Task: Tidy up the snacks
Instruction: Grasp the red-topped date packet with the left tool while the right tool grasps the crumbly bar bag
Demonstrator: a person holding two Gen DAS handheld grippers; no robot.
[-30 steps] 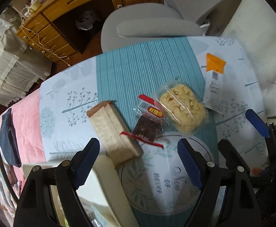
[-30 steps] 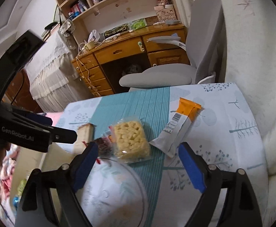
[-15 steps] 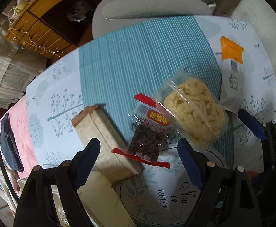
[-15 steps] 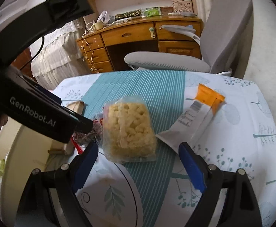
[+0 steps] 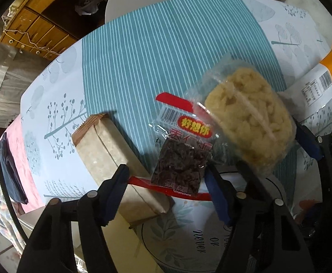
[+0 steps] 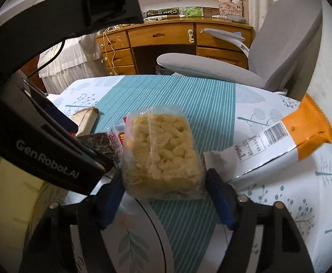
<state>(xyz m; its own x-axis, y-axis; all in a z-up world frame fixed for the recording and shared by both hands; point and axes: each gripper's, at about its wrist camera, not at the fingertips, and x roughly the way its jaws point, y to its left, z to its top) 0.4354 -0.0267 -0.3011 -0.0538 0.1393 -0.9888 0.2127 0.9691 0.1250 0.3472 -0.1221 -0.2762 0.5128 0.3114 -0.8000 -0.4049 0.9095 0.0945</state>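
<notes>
STEP: both grippers closing, left gripper around the dark packet, right gripper around the puffed cake, both on the cloth by the plate | TIP: pads to be centred, crinkly film squeezed gently | HIDDEN: pad contact cannot be told.

In front of you lie four snacks. Between your right claw fingers sits a clear bag of pale yellow puffed rice cake, lying flat. Between your left claw fingers lies a clear, red-edged packet of dark dried fruit, its far corner under the rice cake. Left of that rests a tan paper-wrapped block. Right of your right claw lies a white-and-orange wrapper.
</notes>
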